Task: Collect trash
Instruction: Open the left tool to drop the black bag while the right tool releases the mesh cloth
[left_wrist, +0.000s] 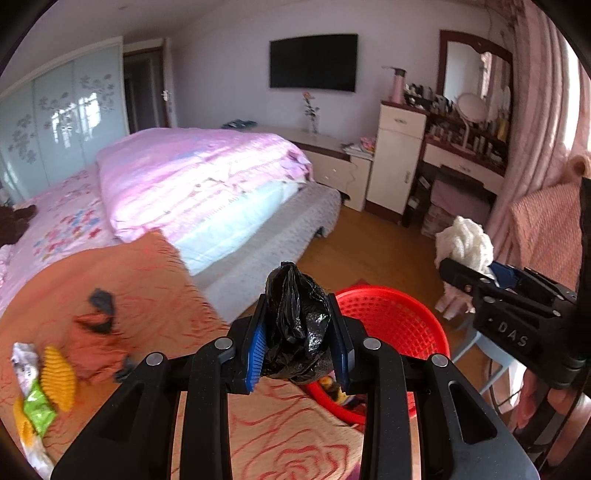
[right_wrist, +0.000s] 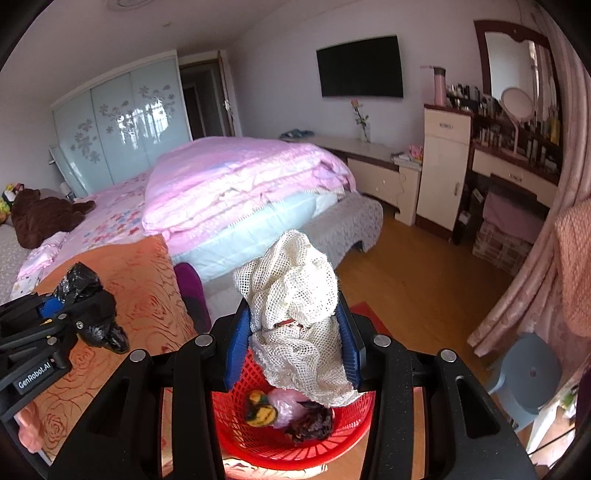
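Holding crumpled black bag (left_wrist: 297, 325), left gripper (left_wrist: 300, 347) sits at picture centre; red basket (left_wrist: 413, 325) just right, partly beyond. Right gripper (right_wrist: 293, 345) clamps white mesh wad (right_wrist: 295, 310), wad's lower end hanging over basket (right_wrist: 236, 428) opening, so right nearer drop.

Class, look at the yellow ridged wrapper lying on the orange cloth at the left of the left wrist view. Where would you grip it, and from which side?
Grip the yellow wrapper across its narrow width near the middle, probably coming from above. It lies flat on the orange cloth, so a side approach gives little to pinch, and its long axis runs up and down in view.
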